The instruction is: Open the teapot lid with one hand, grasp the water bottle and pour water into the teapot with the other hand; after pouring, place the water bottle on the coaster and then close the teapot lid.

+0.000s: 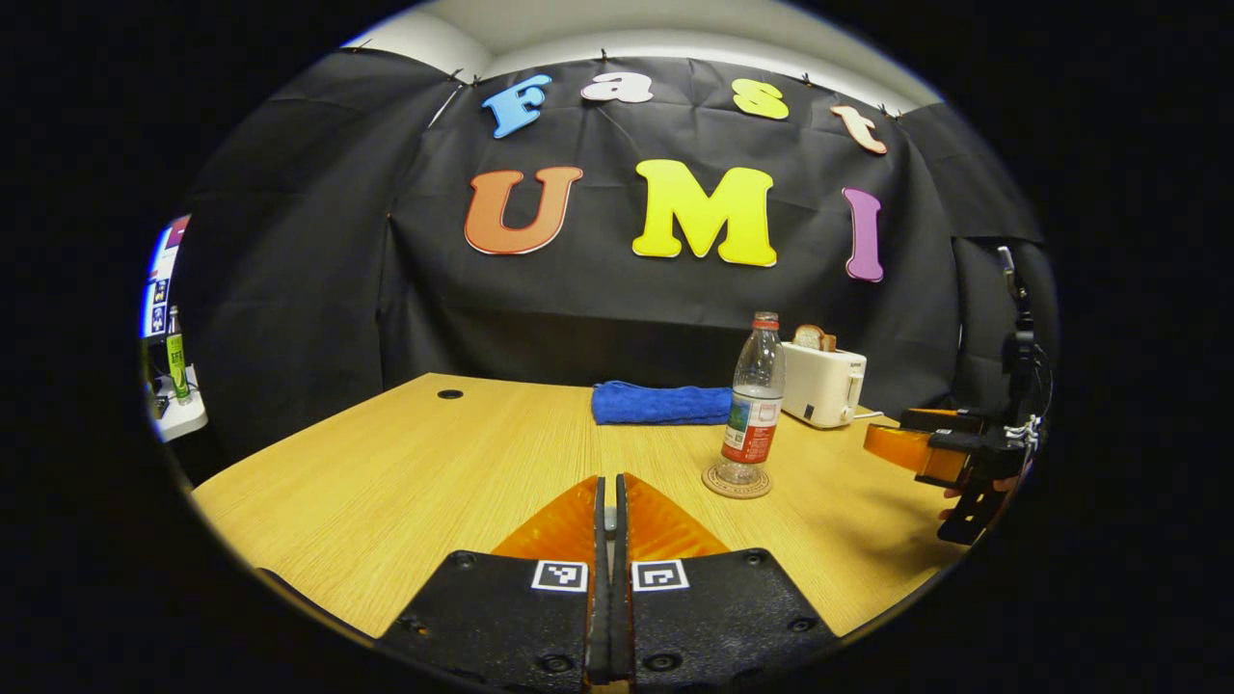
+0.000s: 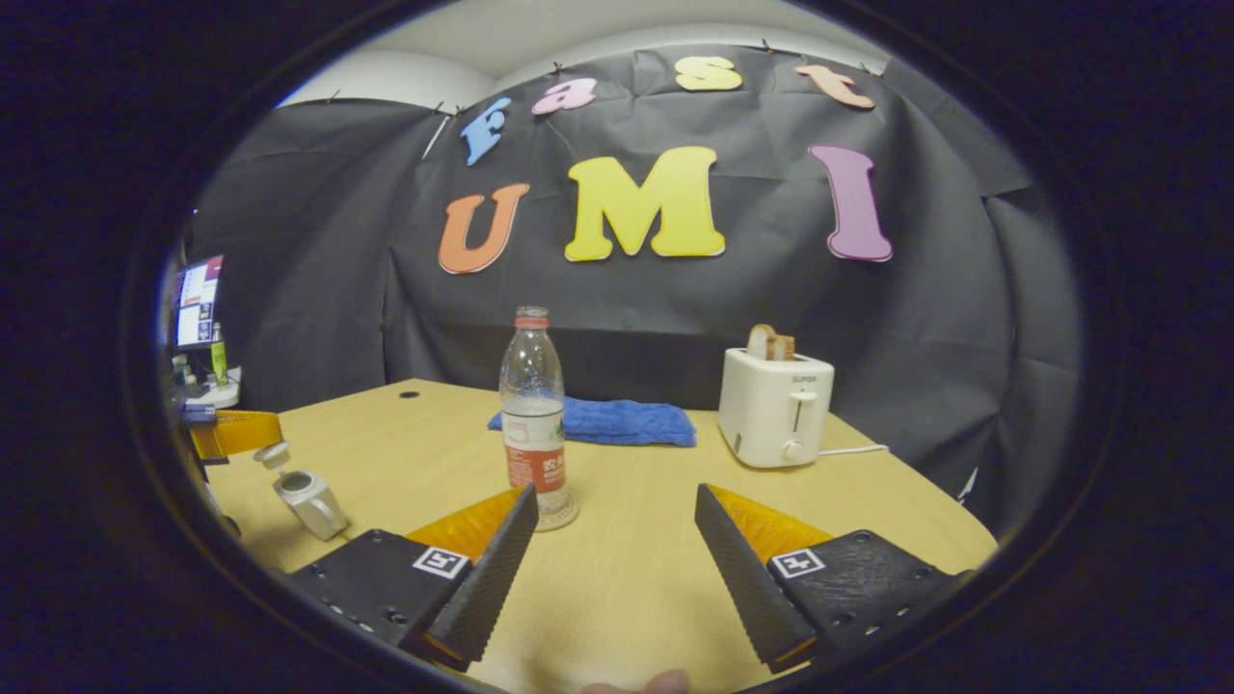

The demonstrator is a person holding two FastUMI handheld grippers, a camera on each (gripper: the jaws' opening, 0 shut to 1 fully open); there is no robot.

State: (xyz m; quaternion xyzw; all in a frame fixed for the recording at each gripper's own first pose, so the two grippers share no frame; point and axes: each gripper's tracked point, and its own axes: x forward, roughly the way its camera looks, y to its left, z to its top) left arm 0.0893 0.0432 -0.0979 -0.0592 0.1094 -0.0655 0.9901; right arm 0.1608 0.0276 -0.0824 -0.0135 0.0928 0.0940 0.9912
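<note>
We see the water bottle [image 1: 753, 405] standing upright on the coaster [image 1: 737, 482], on the table [image 1: 405, 463]. It looks nearly empty, so we judge it light, thin-walled and easy to dent; the labelled middle seems the best grip. Our right gripper [image 2: 617, 569] is spread wide, holding nothing. Our left gripper [image 1: 609, 540] is clenched, and we cannot tell whether it pinches anything. The teapot [image 2: 308, 499] sits at the left in the right gripper view.
</note>
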